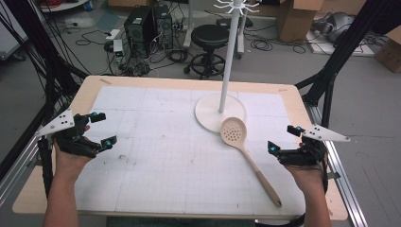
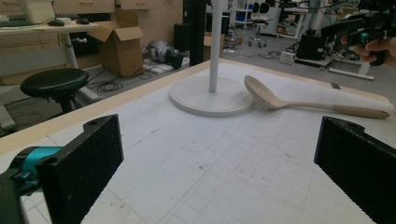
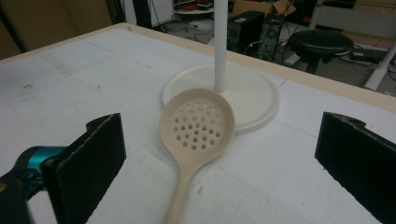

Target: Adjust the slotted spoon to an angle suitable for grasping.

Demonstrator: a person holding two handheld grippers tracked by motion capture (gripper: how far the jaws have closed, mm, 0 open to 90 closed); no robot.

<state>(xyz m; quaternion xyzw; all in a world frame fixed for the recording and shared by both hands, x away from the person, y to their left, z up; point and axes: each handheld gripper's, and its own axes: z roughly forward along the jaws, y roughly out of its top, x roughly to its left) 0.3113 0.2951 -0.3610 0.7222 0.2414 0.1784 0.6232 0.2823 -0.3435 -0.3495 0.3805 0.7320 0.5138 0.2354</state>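
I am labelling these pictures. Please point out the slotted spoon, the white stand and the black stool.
slotted spoon [image 3: 198, 125]: right gripper view, on its perforated bowl.
white stand [image 1: 208, 112]: high view, on its round base.
black stool [image 2: 53, 82]: left gripper view, on its seat.

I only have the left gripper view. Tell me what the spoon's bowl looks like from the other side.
Observer: In the right gripper view the slotted spoon has a round bowl pierced with many small holes, its far edge resting on the stand base.
Operator: Report where the handle ends.
Observer: From the high view the handle runs toward the person's right, ending near the table's near edge, in front of the right gripper.
Operator: Give me the top of that pole.
Observer: The high view shows white hooks branching from it.
Operator: State the right gripper's jaws.
Observer: Wide apart, nothing between them.
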